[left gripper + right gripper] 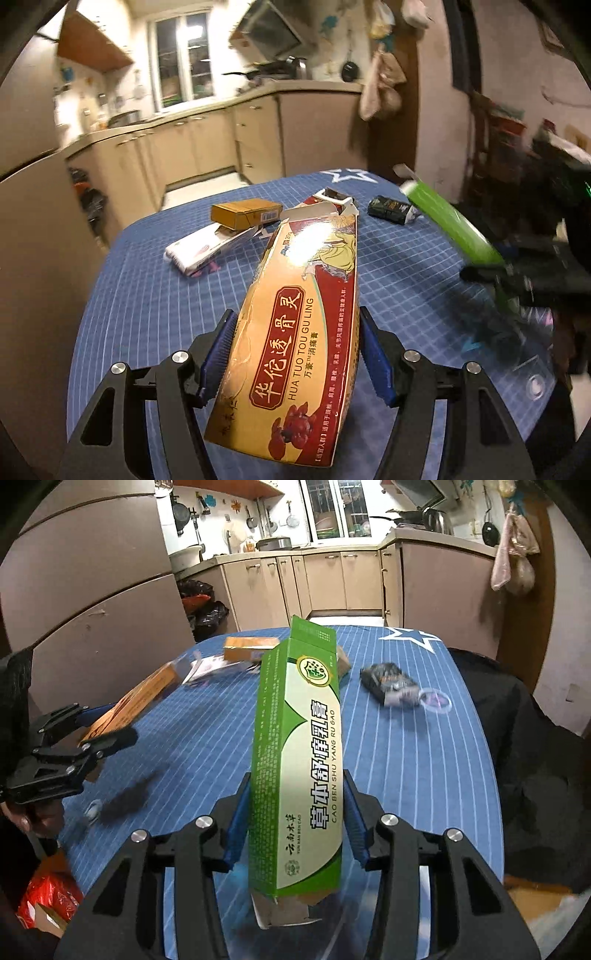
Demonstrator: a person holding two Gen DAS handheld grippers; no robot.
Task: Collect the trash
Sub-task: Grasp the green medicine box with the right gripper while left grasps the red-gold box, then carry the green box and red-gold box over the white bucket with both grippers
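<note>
In the left wrist view, the left gripper clamps a long orange carton between its blue pads, which press on the carton's two long sides near its lower end. The carton runs forward and up from the fingers, lifted off the blue table, its torn flaps open at the far end. Beyond it on the table lie a small brown box resting on a white packet, and a dark wrapper further right. At the right edge the green box shows, blurred, held in the right gripper.

In the right wrist view, the right gripper grips the green box by its long sides, with the pads set against them low on the box. The box stands almost upright above the table, its top flap open. On the left, the left gripper carries the orange carton; the grip there looks closed, though blur hides the pads. The dark wrapper lies on the table to the right, with a clear plastic ring just beside it.
</note>
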